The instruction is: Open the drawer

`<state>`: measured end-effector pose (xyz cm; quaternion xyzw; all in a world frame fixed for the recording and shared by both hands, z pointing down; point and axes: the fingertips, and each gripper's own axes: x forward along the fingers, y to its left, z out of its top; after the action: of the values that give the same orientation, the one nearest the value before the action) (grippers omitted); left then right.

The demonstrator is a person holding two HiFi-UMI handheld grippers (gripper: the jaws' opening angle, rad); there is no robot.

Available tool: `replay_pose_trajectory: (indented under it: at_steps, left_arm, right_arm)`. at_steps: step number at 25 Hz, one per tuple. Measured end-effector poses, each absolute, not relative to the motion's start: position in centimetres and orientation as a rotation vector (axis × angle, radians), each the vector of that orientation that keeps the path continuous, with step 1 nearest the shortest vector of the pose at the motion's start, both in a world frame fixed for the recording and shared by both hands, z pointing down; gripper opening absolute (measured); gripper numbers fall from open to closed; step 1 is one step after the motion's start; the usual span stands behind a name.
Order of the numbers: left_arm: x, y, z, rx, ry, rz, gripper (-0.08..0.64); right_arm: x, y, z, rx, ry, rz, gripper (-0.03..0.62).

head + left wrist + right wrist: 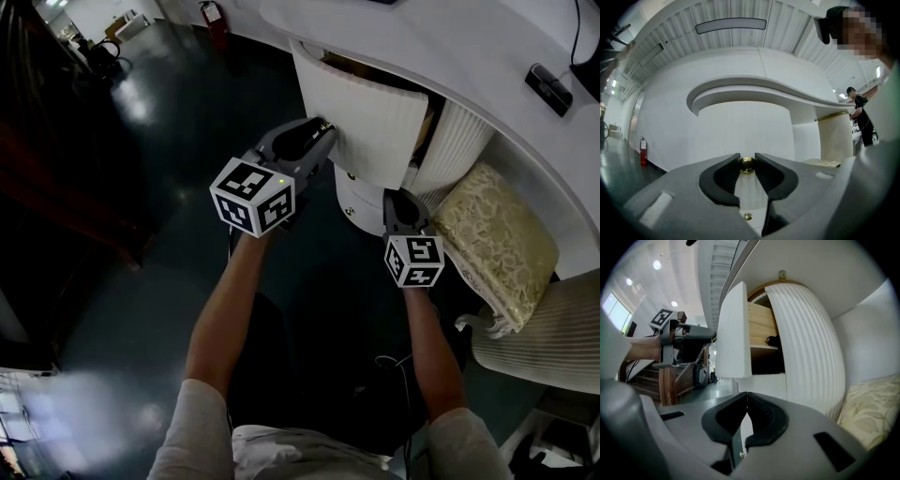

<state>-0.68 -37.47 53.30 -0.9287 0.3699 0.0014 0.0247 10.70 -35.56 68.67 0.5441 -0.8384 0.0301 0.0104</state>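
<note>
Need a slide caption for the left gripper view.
Left tongs gripping the brass knob on the white ribbed drawer front.

Dark glossy floor (159,131), streaked with pale reflections. At its far edge, against a white wall (665,117), a red fire extinguisher (215,21). White curved counter (450,47) sweeping across the upper right, a small black device (548,89) near its right edge. Below that edge, a cream floral cushion (497,246) beside a white ribbed chair (548,328). Overhead, ribbed white panels (787,23) and round ceiling lights (657,264). Bright window (614,310) at left, above brown wooden steps (647,380).
</note>
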Motion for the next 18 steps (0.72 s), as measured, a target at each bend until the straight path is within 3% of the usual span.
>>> replay_pose_trajectory:
  at_steps: [18]
  left_arm:
    - [-3.5, -34.6, 53.3, -2.844, 1.134, -0.078, 0.103]
  right_arm:
    - [10.4, -35.4, 70.1, 1.631, -2.610, 0.059, 0.015]
